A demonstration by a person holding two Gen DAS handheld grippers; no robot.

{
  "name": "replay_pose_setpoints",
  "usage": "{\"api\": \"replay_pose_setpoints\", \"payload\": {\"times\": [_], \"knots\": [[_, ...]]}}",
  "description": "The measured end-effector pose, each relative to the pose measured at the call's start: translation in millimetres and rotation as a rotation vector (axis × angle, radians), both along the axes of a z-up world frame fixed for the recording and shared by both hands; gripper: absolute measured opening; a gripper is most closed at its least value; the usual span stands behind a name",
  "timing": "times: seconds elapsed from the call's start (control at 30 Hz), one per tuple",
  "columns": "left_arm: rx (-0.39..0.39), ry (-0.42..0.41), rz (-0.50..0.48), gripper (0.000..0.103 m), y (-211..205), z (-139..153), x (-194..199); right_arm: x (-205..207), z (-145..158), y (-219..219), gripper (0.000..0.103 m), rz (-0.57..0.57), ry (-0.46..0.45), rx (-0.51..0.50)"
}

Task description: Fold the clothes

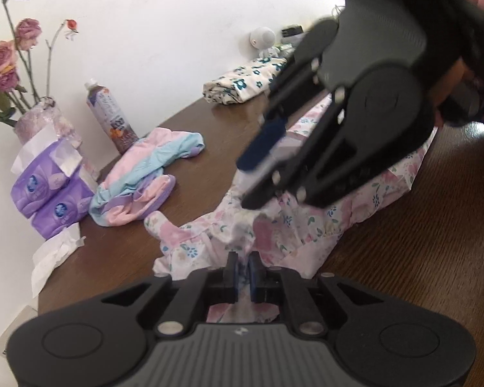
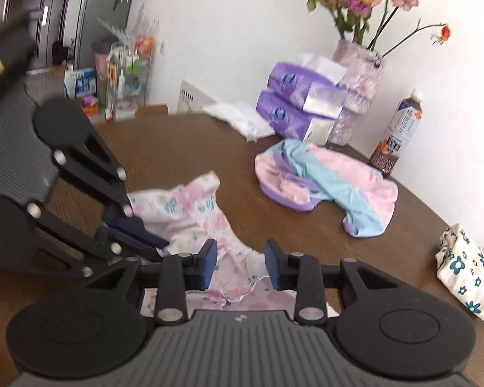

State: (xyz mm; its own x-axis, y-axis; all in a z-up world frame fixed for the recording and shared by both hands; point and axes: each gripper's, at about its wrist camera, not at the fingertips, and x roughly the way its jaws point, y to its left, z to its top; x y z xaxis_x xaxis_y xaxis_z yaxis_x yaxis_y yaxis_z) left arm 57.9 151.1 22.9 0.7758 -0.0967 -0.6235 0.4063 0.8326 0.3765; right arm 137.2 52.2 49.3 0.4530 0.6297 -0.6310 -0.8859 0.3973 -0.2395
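Lying crumpled on the brown wooden table (image 2: pixel 184 148), the pink floral garment (image 1: pixel 293 229) sits directly under both hand-held tools. The left gripper (image 1: pixel 242 272) has its blue pads nearly together with a fold of that fabric pinched between them. The right gripper (image 2: pixel 240 266) stands spread, its 2 pads apart with the floral cloth lying loose beneath the gap and neither pad pressing on it.

Near the wall rests a second garment, the pink, blue and purple one (image 2: pixel 329 177), bunched up. Further along lies a folded white cloth with dark teal flowers (image 1: pixel 242 85). 2 stacked purple tissue packs (image 1: pixel 53 193) carry a round blue-and-white logo, but its lettering is too blurred to read. Beside them stand a vase of dried pink roses (image 2: pixel 361 74) and a plastic drink bottle (image 2: pixel 400 132) whose label print is illegible.
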Motion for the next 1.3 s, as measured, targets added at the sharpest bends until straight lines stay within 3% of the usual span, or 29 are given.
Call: {"api": "replay_pose_setpoints", "payload": {"times": [0.1,0.3,0.33,0.37,0.4,0.67,0.97,1.3], "knots": [[-0.058,-0.048,0.022,0.032,1.9,16.1,-11.3,0.7,-13.1,2.6,0.032,0.012,0.035,-0.020],[-0.173,-0.088,0.088,0.031,2.8,33.4,-0.6,-7.2,-23.6,0.3,0.032,0.013,0.007,-0.026],[-0.178,-0.073,0.096,0.029,2.1,30.6,5.2,-9.4,-24.2,0.0,0.032,0.013,-0.004,-0.027],[-0.180,-0.058,0.103,0.020,1.3,27.4,10.7,-11.1,-24.5,-0.1,0.032,0.014,-0.015,-0.028],[-0.171,-0.040,0.106,0.016,-0.4,21.8,14.4,-12.7,-24.7,0.0,0.032,0.013,-0.026,-0.030],[-0.059,-0.009,0.091,0.011,-14.1,-6.6,16.4,-24.3,-27.8,0.4,0.032,0.027,-0.108,-0.044],[-0.037,-0.038,0.055,0.009,-13.6,-10.7,10.5,-28.5,-27.8,-5.4,0.032,0.043,-0.136,-0.044],[-0.032,-0.061,0.079,0.012,-17.9,-7.6,7.0,-36.4,-26.4,-13.2,0.032,0.045,-0.161,-0.040]]}}
